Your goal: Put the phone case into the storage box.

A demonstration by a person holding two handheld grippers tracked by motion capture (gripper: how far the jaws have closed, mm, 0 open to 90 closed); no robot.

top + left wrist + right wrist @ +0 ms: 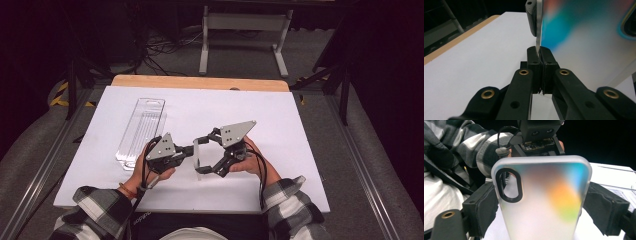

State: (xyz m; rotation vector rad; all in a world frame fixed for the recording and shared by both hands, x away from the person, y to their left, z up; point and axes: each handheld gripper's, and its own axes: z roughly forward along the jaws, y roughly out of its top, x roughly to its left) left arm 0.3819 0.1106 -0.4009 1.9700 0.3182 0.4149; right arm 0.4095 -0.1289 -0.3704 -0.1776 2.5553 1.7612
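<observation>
Frosted, translucent plastic with an iridescent sheen makes up the phone case (541, 200), which is held upright above the white table (300, 130) between the two grippers, at the near middle of the table in front of the person. Its black-rimmed oval camera cutout (509, 185) sits in the upper corner toward the left of the right gripper view. The right gripper (212, 155) spans the case across its width: the two padded jaws press against opposite long edges, one at each side of the right gripper view, so this gripper is clamped on the case. The left gripper (189, 150) meets the case from the opposite side; in the left gripper view its jaws are drawn together with the thin edge of the case (538, 37) pinched between the pads, so it too is clamped on the case. In that view one of the right gripper's padded jaws lies against the case edge above the pinch. Both hands grasp the gripper bodies, and plaid sleeves (95, 205) enter from the bottom of the high view. A clear plastic package tray (142, 131) lies flat on the table to the left of the grippers, well apart from the case, its long side running away from the person. A wooden edge (200, 82) borders the far side of the white surface.
</observation>
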